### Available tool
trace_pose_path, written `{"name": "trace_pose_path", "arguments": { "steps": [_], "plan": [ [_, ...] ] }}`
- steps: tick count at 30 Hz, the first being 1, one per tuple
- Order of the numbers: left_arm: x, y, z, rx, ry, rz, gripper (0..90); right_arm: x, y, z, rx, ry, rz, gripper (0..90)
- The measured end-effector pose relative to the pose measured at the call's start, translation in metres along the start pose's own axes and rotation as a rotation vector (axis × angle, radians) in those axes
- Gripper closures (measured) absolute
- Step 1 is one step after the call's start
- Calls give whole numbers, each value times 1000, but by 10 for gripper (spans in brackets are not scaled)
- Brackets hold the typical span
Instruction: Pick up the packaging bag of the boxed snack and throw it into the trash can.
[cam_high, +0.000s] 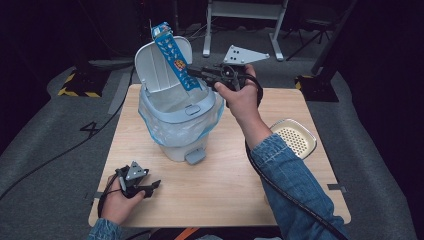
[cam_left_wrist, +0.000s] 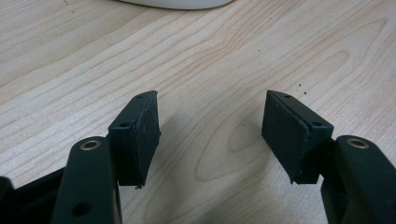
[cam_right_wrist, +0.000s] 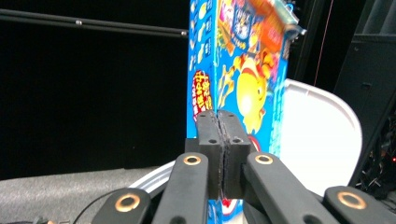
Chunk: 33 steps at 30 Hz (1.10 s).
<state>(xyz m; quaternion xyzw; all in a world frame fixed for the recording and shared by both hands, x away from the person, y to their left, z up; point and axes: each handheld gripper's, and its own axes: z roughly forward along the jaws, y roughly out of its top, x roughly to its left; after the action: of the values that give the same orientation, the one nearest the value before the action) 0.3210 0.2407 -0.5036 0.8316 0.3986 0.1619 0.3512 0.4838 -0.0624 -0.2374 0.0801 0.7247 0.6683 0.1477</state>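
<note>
Right tongs (cam_high: 196, 74) raised, jaws pressed together at arm's length; left tongs (cam_high: 152, 187) rest low, jaws apart.

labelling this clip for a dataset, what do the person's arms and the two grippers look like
Both sleeves are blue denim. Each gripper, left gripper and right gripper, is black with flat dark pads, brass-coloured pivot rivets, a grey three-cornered top plate and a trailing black cable.

**Box above the open bin**

A pedal bin (cam_high: 177, 122) stands on the table (cam_high: 225, 185), toward its far left, lid (cam_high: 159, 62) tipped back. The right gripper (cam_high: 196, 73) holds a snack box (cam_high: 172, 55) over the opening. A perforated dish (cam_high: 295, 137) sits at the right edge; the left gripper (cam_high: 150, 187) rests near the front left.
</note>
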Motion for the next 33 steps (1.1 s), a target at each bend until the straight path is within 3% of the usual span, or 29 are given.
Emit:
{"name": "trace_pose_path", "arguments": {
  "steps": [11, 13, 15, 17, 19, 21, 26, 30, 31, 32, 33],
  "plan": [
    [0, 0, 0, 0, 0, 0, 371, 9, -20, 21, 111, 3, -14, 838],
    [0, 0, 0, 0, 0, 1, 371, 14, -23, 24, 156, 0, -28, 663],
    [0, 0, 0, 0, 0, 1, 371, 17, -24, 24, 167, -9, -31, 535],
    [0, 0, 0, 0, 0, 1, 371, 18, -24, 21, 158, -26, -24, 444],
    [0, 0, 0, 0, 0, 1, 371, 18, -23, 17, 146, -43, -19, 414],
    [0, 0, 0, 0, 0, 1, 371, 17, -23, 15, 146, -44, -19, 410],
    [0, 0, 0, 0, -2, -1, 371, 16, -30, 17, 246, -74, -10, 453],
    [0, 0, 0, 0, -1, -1, 371, 16, -34, 20, 264, -64, -7, 458],
    [0, 0, 0, 0, -2, -1, 371, 16, -35, 21, 279, -67, -10, 466],
    [0, 0, 0, 0, -2, -1, 371, 15, -36, 22, 341, -72, -2, 504],
    [0, 0, 0, 0, -2, -1, 371, 15, -36, 23, 350, -72, -1, 504]
  ]
}}
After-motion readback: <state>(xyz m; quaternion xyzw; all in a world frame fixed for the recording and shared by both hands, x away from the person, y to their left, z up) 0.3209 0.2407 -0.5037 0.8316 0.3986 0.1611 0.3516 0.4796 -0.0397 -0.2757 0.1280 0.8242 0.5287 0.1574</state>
